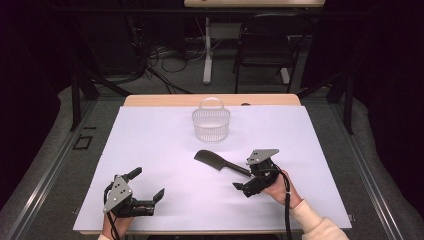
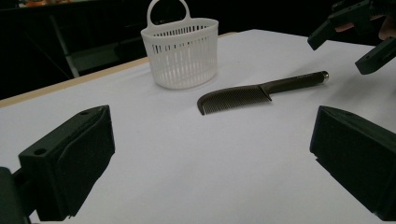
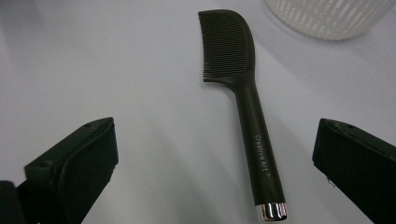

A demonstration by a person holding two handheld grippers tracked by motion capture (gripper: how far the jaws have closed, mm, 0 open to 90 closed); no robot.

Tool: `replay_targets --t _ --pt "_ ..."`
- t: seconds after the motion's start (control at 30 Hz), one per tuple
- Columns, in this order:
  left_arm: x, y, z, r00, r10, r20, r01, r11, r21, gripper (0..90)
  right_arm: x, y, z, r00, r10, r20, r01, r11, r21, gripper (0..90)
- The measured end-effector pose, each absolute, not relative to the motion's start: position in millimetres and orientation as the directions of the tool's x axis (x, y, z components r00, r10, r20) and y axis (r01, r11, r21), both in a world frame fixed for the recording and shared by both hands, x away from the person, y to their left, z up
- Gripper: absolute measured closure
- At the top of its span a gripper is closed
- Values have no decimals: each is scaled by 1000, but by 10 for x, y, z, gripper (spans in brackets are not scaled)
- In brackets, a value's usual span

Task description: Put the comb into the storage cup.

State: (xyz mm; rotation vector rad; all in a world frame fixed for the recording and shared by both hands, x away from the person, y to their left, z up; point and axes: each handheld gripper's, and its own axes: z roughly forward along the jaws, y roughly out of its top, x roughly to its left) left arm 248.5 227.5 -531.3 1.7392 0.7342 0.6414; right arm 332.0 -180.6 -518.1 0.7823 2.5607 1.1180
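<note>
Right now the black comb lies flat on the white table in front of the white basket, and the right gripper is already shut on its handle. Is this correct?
Not quite. The right gripper is open: in the right gripper view its jaws stand wide apart on either side of the comb handle, not touching it. The comb does lie flat on the table in front of the basket.

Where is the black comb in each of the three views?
High view: the comb lies centre, near the right gripper.
Left gripper view: upper centre-right.
Right gripper view: centre, between the open jaws.
Shared landmark: the white basket.
</note>
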Motion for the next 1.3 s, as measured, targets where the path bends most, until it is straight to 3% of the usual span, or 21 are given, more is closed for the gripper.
replay_targets --t 1.3 --pt "2453 2295 -5296 661 748 65 148 -215 965 1 3692 -1511 -5052 -827 562 -20 430 654 623 0"
